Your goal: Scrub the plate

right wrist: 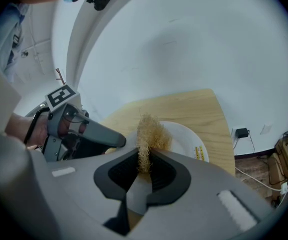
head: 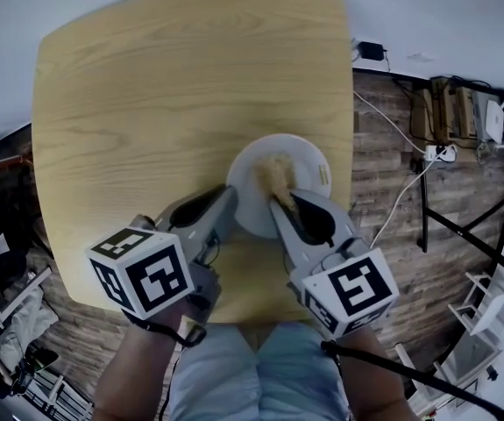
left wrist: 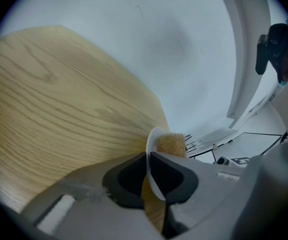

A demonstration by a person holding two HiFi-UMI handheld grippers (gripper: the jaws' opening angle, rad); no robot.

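A white plate (head: 308,160) lies on the wooden table (head: 164,86) near its front edge. My left gripper (head: 228,202) is shut on the plate's near-left rim (left wrist: 152,149), seen edge-on between the jaws. My right gripper (head: 280,202) is shut on a tan fibrous scrubber (head: 278,175), which rests on the plate's face (right wrist: 184,136). In the right gripper view the scrubber (right wrist: 146,139) sticks up from the closed jaws, and my left gripper (right wrist: 116,140) shows at the left. The scrubber (left wrist: 172,145) also shows past the rim in the left gripper view.
The table sits over a wood-plank floor (head: 383,165). White cables and a power strip (head: 436,153) lie on the floor at right, next to a black metal frame (head: 462,226). Clutter lies on the floor at lower left (head: 15,323). A small yellow label (right wrist: 200,153) marks the plate.
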